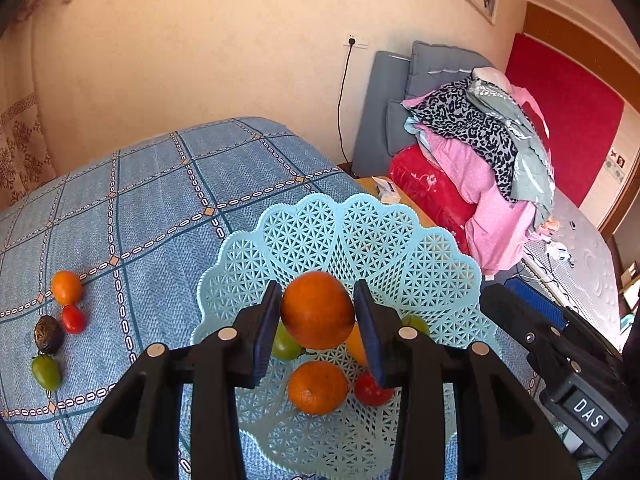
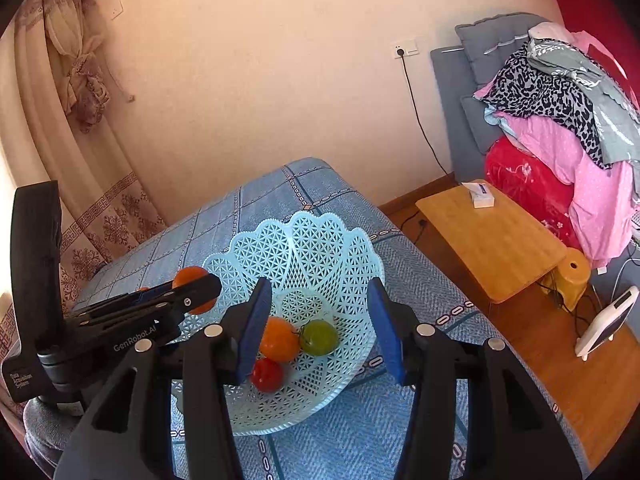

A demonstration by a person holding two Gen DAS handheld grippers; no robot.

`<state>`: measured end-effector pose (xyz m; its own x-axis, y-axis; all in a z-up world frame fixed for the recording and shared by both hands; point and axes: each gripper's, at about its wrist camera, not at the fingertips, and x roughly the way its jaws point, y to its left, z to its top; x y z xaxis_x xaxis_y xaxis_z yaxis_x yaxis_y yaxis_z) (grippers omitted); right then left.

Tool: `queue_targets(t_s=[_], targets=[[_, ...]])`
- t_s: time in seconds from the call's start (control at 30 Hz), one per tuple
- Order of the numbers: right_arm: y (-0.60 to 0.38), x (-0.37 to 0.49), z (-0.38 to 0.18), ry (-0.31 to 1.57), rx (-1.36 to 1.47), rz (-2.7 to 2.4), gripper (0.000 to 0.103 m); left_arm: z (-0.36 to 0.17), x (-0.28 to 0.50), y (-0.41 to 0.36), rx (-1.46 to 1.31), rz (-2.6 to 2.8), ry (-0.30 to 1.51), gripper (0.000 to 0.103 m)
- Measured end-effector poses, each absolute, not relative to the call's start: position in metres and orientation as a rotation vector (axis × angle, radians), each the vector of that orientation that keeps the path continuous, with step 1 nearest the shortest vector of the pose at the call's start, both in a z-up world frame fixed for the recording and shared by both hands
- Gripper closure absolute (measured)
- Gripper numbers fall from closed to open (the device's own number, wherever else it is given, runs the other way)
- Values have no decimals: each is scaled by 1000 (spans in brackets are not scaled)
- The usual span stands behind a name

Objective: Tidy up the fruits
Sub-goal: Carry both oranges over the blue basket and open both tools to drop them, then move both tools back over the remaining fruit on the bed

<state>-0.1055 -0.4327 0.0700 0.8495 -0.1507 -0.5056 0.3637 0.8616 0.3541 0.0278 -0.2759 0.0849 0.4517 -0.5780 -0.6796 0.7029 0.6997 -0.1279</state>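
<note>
While my left gripper (image 1: pixel 318 316) loosens around the firm, smooth orange (image 1: pixel 317 310) over the basket (image 1: pixel 360 224), I keep my empty right gripper (image 2: pixel 320 332) parted.

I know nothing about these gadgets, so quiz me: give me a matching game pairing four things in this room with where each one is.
Things:
1 dark fruit
2 white box
3 yellow stool
4 raised orange

Places:
a on the wooden table
b between the left fingers, above the basket
c on the blue cloth
d beneath the wooden table's edge

Pairs: 1-c, 2-a, 3-d, 4-b
</note>
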Motion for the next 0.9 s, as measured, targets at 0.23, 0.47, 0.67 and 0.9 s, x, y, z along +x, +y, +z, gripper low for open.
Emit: queue_targets(t_s=[0.23, 0.47, 0.67, 0.9], targets=[[-435, -107, 67, 488, 474, -275, 52, 94, 30, -268, 159, -774, 721, 37], [-424, -105, 73, 477, 452, -259, 51, 102, 44, -238, 88, -706, 705, 18], [-405, -102, 80, 467, 416, -236, 42, 108, 52, -213, 64, -655, 688, 17], [-376, -90, 90, 463, 386, -181, 41, 115, 58, -179, 31, -604, 671, 17]])
